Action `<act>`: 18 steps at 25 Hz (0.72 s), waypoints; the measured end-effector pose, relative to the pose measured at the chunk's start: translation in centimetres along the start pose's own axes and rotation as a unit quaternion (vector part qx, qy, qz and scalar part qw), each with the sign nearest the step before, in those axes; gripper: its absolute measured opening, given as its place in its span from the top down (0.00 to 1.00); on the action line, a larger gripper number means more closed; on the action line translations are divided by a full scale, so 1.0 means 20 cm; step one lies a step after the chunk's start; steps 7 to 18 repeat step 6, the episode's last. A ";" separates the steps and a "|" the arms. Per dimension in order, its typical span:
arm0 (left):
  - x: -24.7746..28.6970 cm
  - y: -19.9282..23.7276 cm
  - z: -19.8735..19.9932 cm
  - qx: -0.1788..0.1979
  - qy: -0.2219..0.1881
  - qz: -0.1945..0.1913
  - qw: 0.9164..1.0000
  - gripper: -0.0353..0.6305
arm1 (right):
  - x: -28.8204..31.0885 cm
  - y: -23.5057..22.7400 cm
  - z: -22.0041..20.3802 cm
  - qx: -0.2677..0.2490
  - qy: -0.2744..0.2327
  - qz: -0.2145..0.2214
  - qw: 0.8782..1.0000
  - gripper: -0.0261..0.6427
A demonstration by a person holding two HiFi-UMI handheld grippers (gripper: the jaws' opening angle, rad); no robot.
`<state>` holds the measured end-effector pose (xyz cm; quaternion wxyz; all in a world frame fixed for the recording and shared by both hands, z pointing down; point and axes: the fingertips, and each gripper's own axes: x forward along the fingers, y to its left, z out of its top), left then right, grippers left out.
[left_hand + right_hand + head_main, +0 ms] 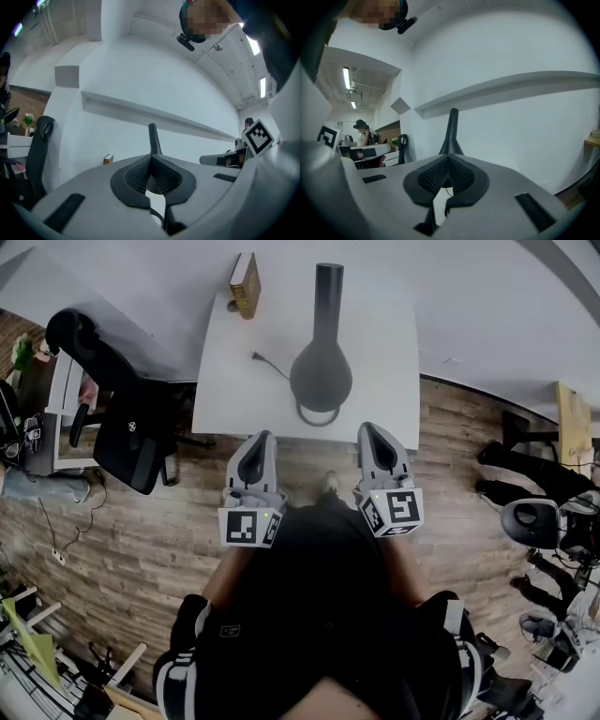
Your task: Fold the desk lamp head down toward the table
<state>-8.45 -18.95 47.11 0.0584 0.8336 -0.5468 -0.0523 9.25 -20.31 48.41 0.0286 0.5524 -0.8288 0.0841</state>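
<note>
The black desk lamp (320, 371) stands on the white table (225, 399), its round base near the front edge and its long head (328, 287) upright. Both grippers hover just short of the table's front edge, level with each other. My left gripper (260, 439) is shut and holds nothing, left of the lamp base. My right gripper (369, 430) is shut and empty too, right of the base. In the left gripper view the lamp (153, 139) rises behind the closed jaws of the left gripper (151, 158). The right gripper view shows the lamp (451, 133) beyond the right gripper (449, 160).
A brown book (246, 284) stands at the table's far left corner, and the lamp's cable (267, 362) trails across the top. A black office chair (122, 418) sits left of the table. More chairs and clutter (534, 521) lie at the right on the wood floor.
</note>
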 end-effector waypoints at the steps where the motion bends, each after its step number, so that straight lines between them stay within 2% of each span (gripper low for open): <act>1: 0.00 0.00 0.00 0.000 0.000 0.000 1.000 0.91 | 0.00 0.00 0.00 0.000 0.000 0.000 1.000 0.94; 18: -0.03 0.01 0.00 0.000 0.001 -0.002 1.000 0.91 | -0.01 0.03 0.00 -0.002 -0.003 0.001 1.000 0.94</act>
